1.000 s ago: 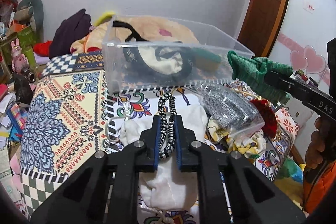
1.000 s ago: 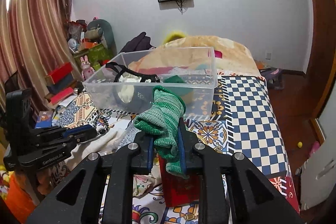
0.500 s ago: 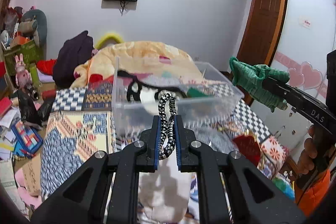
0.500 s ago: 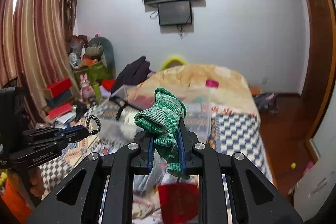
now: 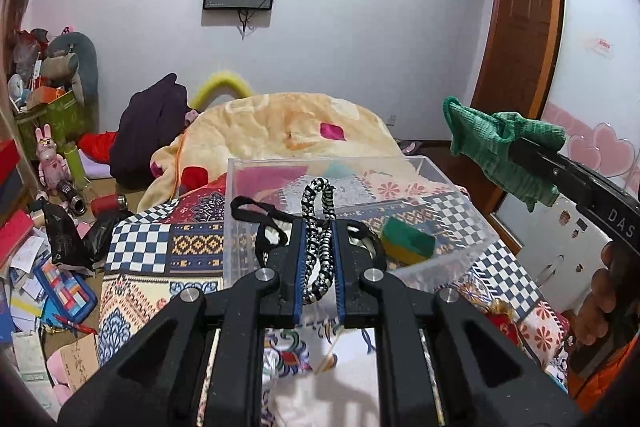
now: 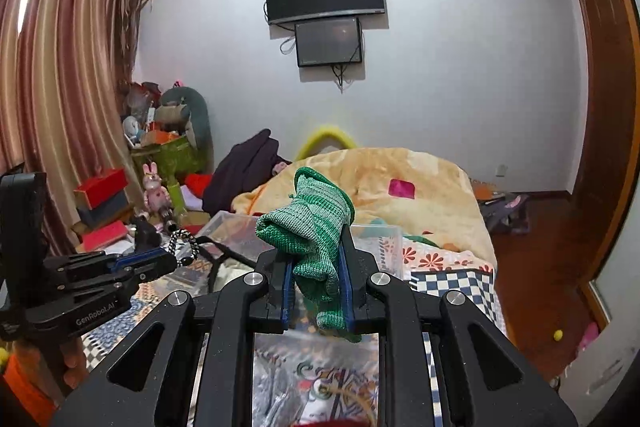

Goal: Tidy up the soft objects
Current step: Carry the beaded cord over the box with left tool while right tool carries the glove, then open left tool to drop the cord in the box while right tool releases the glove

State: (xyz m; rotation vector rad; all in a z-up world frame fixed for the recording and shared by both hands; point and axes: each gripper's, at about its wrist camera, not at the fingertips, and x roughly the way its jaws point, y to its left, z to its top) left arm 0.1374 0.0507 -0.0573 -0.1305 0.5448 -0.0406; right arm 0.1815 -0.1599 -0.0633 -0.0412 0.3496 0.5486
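My left gripper (image 5: 319,227) is shut on a black-and-white braided cord loop (image 5: 319,205) and holds it in the air just in front of a clear plastic box (image 5: 440,259). The box holds a black strap (image 5: 256,211) and a green-and-yellow sponge (image 5: 407,241). My right gripper (image 6: 316,251) is shut on a green knit cloth (image 6: 310,223), raised above the box's near right side. In the left wrist view the cloth (image 5: 492,147) hangs at the right. In the right wrist view the left gripper (image 6: 170,259) with the cord (image 6: 182,243) is at the left.
The box stands on a bed with a patterned quilt (image 5: 160,247). A yellow blanket heap (image 5: 288,127) lies behind it. A silver bag (image 6: 280,387) and white cloth (image 5: 320,399) lie below the grippers. Clutter covers the floor at the left (image 5: 36,267).
Both grippers have risen and tilted up, each keeping its hold. The box now sits lower in both views. The white cloth and silver bag have dropped towards the bottom edge.
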